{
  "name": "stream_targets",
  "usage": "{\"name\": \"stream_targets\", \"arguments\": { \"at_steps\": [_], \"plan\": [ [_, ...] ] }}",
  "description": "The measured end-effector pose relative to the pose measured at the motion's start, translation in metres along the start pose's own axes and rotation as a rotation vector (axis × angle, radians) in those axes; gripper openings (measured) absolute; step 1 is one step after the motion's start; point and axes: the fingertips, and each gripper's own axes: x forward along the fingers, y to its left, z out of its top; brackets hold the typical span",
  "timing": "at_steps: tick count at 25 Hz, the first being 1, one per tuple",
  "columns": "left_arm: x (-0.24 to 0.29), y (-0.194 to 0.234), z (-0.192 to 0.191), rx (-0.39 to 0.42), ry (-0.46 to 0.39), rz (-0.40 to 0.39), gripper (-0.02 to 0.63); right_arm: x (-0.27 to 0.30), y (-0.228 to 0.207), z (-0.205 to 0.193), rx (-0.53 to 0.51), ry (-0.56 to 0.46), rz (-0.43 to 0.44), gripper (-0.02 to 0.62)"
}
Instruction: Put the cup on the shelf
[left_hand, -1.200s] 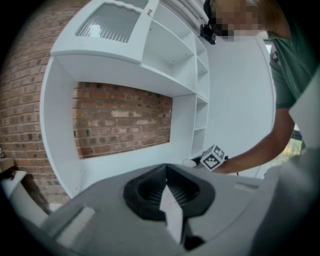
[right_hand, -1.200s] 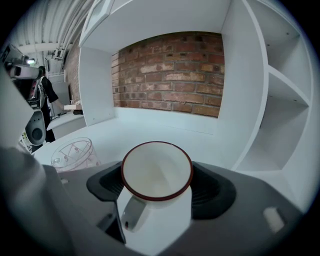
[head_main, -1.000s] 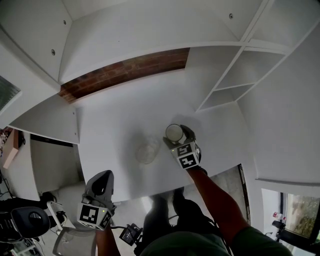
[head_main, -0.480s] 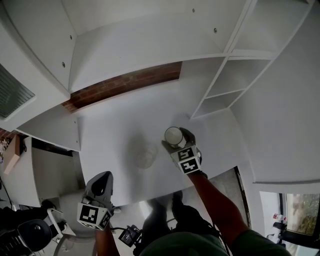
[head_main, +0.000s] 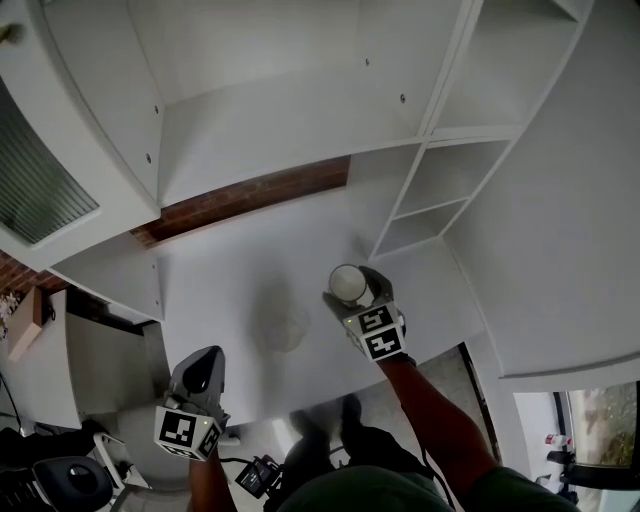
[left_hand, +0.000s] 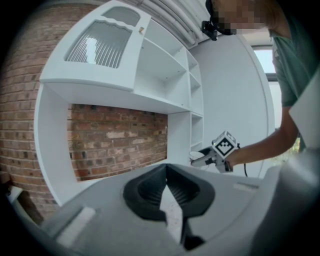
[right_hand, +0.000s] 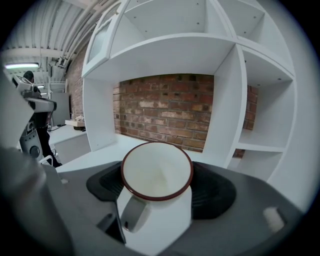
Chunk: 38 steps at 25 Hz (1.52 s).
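One white cup (right_hand: 157, 181) gripped by the right gripper (head_main: 351, 289) — left gripper (left_hand: 166, 174) closed, empty.

Brick wall (right_hand: 170, 107) behind white shelf unit (right_hand: 224, 100); white counter (head_main: 230, 290) at its base; ribbed-glass cabinet door (left_hand: 100, 42) at its top; ceiling tube light (right_hand: 22, 65) left of it.

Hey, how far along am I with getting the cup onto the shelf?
Done: the right tool is closed on the cup, which is upright and looks empty. In hand: the cup is over the desk, facing the shelves. Left: it isn't on a shelf yet, so it has to be set in a compartment and released. The left tool is shut and empty, off the desk's near edge.
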Motion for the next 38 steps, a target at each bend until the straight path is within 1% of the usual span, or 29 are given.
{"name": "stream_targets", "arguments": {
  "at_steps": [11,20,28,34,38],
  "plan": [
    [-0.013,-0.001,0.028,0.022,-0.057,-0.004,0.002,-0.049,0.006,0.056,-0.030,-0.052,-0.001,0.396],
    [-0.022,-0.003,0.055,0.039,-0.112,-0.011,0.002,-0.091,0.009,0.110,-0.066,-0.101,0.000,0.396],
    [-0.035,-0.001,0.076,0.057,-0.159,0.004,0.002,-0.125,0.007,0.158,-0.098,-0.159,0.000,0.396],
    [-0.044,0.002,0.087,0.072,-0.185,0.015,0.002,-0.146,0.005,0.194,-0.146,-0.199,-0.013,0.396],
    [-0.051,0.006,0.093,0.079,-0.201,0.025,0.002,-0.157,0.004,0.215,-0.160,-0.223,-0.017,0.396]
  ]
}}
